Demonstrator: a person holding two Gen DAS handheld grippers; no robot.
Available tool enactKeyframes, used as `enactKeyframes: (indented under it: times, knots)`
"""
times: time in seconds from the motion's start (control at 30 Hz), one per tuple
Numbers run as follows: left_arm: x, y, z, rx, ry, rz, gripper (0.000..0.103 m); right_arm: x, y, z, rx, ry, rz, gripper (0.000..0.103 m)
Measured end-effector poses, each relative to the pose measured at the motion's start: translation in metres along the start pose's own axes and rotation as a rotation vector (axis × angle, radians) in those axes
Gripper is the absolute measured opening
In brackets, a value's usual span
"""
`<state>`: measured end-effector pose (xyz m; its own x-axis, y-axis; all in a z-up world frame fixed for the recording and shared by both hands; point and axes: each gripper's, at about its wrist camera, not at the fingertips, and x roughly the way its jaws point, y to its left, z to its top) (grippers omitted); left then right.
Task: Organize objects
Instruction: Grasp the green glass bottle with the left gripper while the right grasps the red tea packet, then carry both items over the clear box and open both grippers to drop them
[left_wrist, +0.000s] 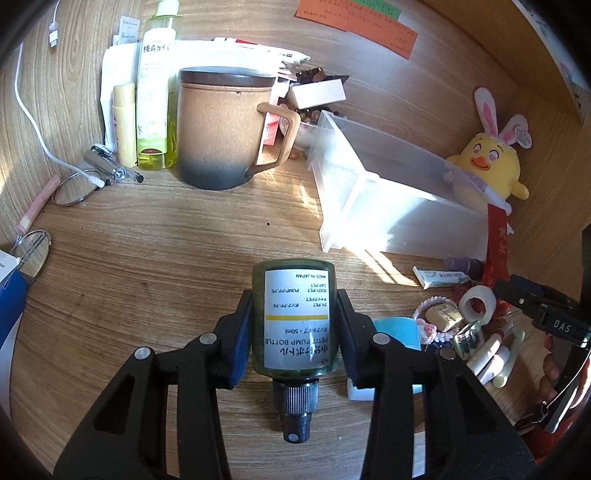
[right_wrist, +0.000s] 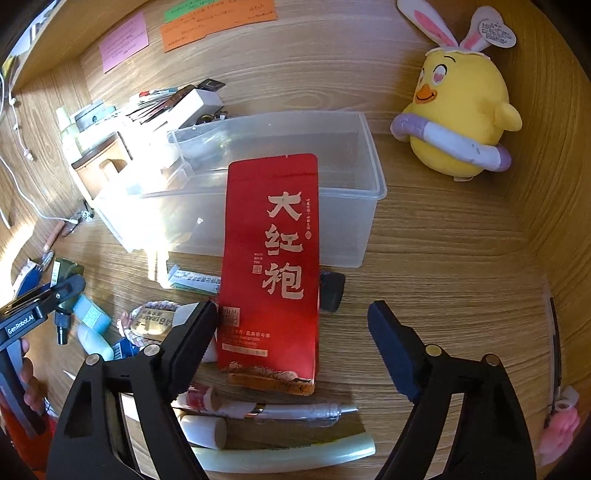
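A sunlit wooden desk (left_wrist: 147, 258) set in a wood-panelled alcove is crowded with small clutter. The clear plastic bin (right_wrist: 369, 177) near the back wall looks empty, so by this view the sorting has scarcely started. The left gripper (left_wrist: 294, 325) is clamped on a small green pump bottle (left_wrist: 294, 317), lifted over the desk with its nozzle toward the camera. The right gripper (right_wrist: 291, 332) stands released around a red tea pouch (right_wrist: 273, 266) leaning against the bin, one pad at its edge, the other well clear. Tubes, an eraser and a pen remain scattered beside it.
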<state>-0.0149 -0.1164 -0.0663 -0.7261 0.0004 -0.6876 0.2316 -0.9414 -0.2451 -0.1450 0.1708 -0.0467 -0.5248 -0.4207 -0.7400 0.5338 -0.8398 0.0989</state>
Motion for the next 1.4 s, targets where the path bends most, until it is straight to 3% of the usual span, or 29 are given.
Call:
enactKeyframes:
  times: [0.33, 0.43, 0.47, 0.97, 1.4]
  knots:
    - [-0.012, -0.005, 0.003, 0.014, -0.034, -0.032, 0.041, 0.0, 0.013, -0.015, -0.092, 0.043, -0.066, 0.074]
    - [-0.016, -0.007, 0.007, 0.02, -0.046, -0.03, 0.041, 0.005, 0.011, -0.016, -0.076, 0.051, -0.056, 0.054]
    - [-0.017, -0.008, 0.008, 0.022, -0.049, -0.029, 0.041, 0.006, 0.01, -0.015, -0.068, 0.052, -0.047, 0.053]
    - [-0.033, -0.049, 0.046, 0.077, -0.141, -0.069, 0.041, -0.034, 0.002, -0.007, -0.043, -0.128, -0.005, 0.052]
    - [-0.026, -0.074, 0.09, 0.071, -0.175, -0.133, 0.041, -0.052, 0.001, 0.035, -0.094, -0.252, 0.034, 0.052]
